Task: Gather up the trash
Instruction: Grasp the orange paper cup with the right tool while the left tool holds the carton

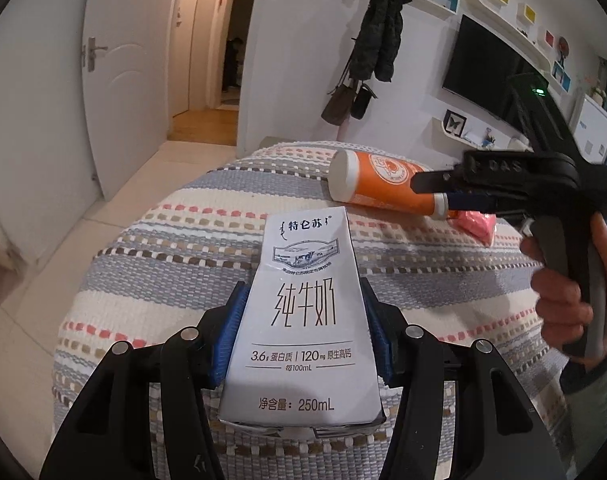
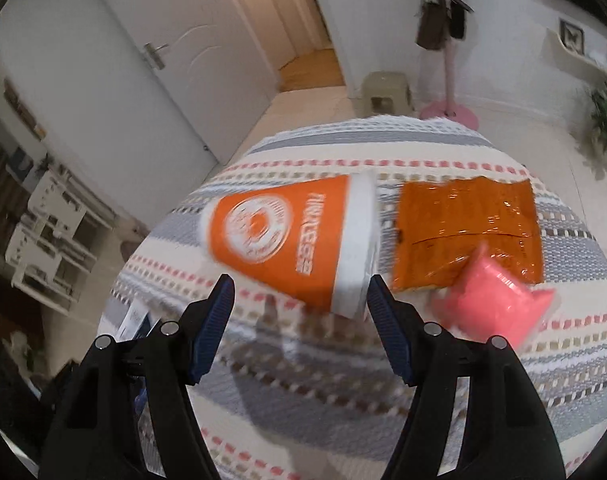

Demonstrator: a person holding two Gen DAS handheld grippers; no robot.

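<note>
Already your left gripper (image 1: 303, 332) pinches the milk carton (image 1: 301, 320) above the striped cloth (image 1: 151, 248); squeeze harder and it may crumple. Rightward, your right gripper (image 2: 299, 304) stands spread before the orange cup (image 2: 287, 240), lying sideways: nudge its rim and it could roll toward the orange wrapper (image 2: 467, 224).

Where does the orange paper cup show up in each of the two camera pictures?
Left wrist view: the orange cup lies on its side, upper right of centre, beyond the milk carton, with the right gripper at its rim end.
Right wrist view: the cup lies in the middle, just ahead of the open gripper.
Shared landmark: the pink wad beside the cup's rim.
</note>
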